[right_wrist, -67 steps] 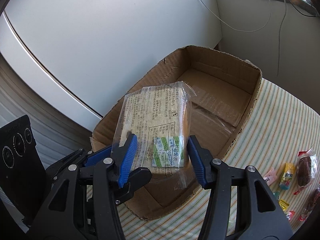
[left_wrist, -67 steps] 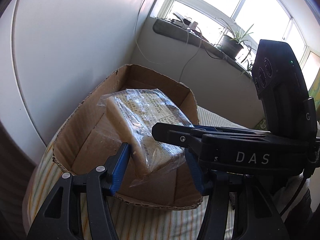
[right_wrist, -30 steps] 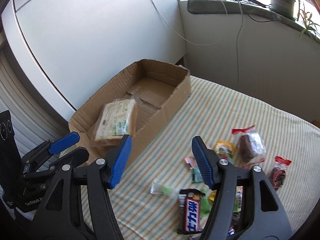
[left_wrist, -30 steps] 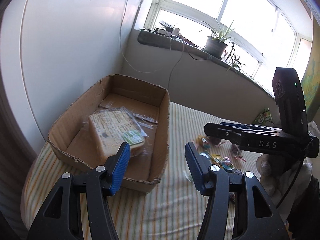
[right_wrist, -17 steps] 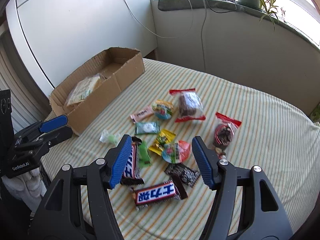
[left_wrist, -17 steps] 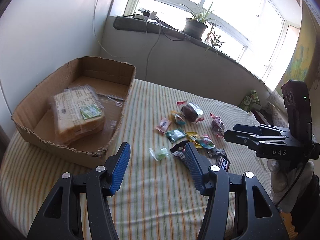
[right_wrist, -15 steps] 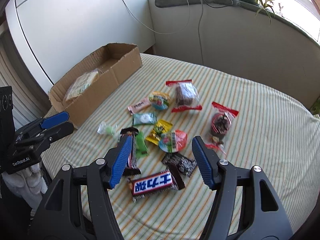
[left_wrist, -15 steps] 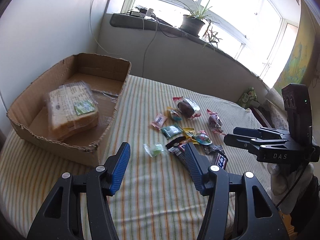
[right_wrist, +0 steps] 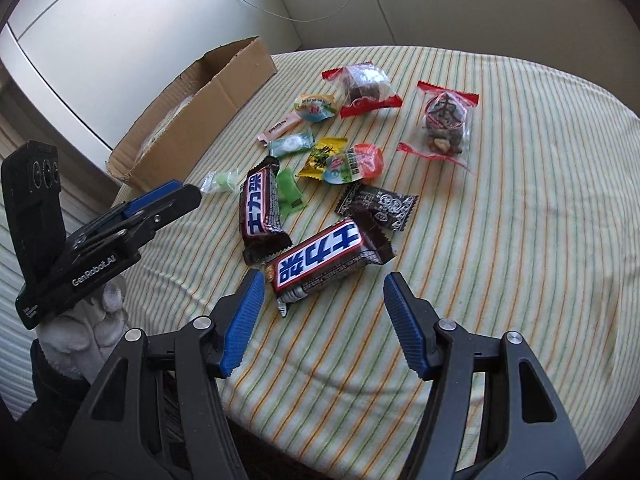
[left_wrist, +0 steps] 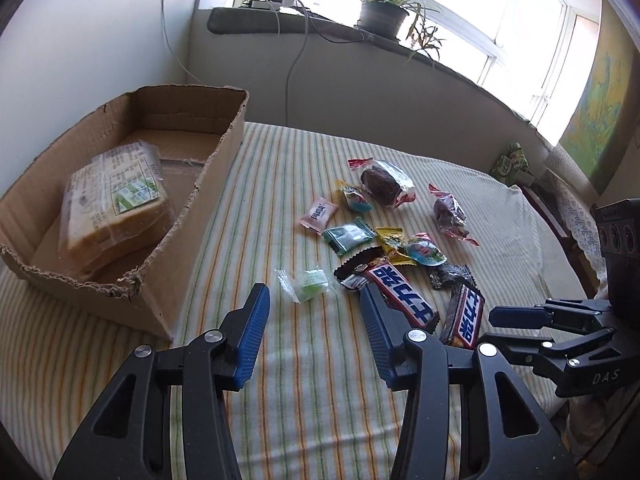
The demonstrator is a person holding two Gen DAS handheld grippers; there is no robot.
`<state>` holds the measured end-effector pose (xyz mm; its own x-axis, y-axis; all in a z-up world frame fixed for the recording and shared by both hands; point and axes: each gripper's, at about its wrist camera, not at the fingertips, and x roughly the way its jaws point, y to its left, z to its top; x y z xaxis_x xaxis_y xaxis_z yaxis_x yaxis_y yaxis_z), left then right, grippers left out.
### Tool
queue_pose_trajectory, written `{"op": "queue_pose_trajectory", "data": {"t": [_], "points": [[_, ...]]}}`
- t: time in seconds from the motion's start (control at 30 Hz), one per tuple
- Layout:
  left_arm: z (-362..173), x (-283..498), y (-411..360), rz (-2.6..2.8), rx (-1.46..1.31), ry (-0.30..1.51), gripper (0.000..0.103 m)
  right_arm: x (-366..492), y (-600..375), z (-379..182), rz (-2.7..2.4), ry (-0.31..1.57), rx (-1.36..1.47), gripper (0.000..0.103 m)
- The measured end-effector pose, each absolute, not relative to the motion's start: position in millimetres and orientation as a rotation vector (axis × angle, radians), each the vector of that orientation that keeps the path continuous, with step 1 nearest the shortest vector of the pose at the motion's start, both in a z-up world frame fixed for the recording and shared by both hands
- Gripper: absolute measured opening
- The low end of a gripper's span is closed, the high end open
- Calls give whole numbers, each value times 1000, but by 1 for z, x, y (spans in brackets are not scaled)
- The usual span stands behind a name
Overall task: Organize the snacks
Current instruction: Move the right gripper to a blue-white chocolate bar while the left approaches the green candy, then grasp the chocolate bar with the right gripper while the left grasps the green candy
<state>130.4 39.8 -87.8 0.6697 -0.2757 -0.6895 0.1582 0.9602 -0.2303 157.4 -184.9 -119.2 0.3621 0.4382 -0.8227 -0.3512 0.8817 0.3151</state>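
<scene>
Both grippers spread, empty. I hold right gripper point(right_wrist: 322, 322) low-centre, lined on nearest choc bar point(right_wrist: 322, 262); box point(left_wrist: 168, 240) left awaits.

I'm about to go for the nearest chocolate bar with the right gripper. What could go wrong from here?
The bar lies partly on a black patterned wrapper and touches a second bar, so the open right gripper could drag either along. The left gripper, open nearby, might get in the way.
</scene>
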Motion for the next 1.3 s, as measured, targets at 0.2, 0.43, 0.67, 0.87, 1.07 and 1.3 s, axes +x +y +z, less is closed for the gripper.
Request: {"op": "queue_pose_trajectory", "data": {"t": [0.2,0.43,0.67,0.87,1.07,1.3], "points": [[-95,145,32,-241,-118,830,43,165,-160,-132,504,1095,50,65],[-106,161,28,-249,-100,872,34,172,-145,-133,461,1058,-61,63],[-109,164,20,-255,-64,878,24,176,-150,-132,474,1065,-83,53],[-110,171,21,-258,-87,881,22,185,-152,-132,492,1090,-67,52],[-109,173,20,-255,-87,877,17,196,-151,-132,486,1099,-17,52],[-108,169,20,-260,-81,860,15,194,-156,-131,472,1089,-45,35]]}}
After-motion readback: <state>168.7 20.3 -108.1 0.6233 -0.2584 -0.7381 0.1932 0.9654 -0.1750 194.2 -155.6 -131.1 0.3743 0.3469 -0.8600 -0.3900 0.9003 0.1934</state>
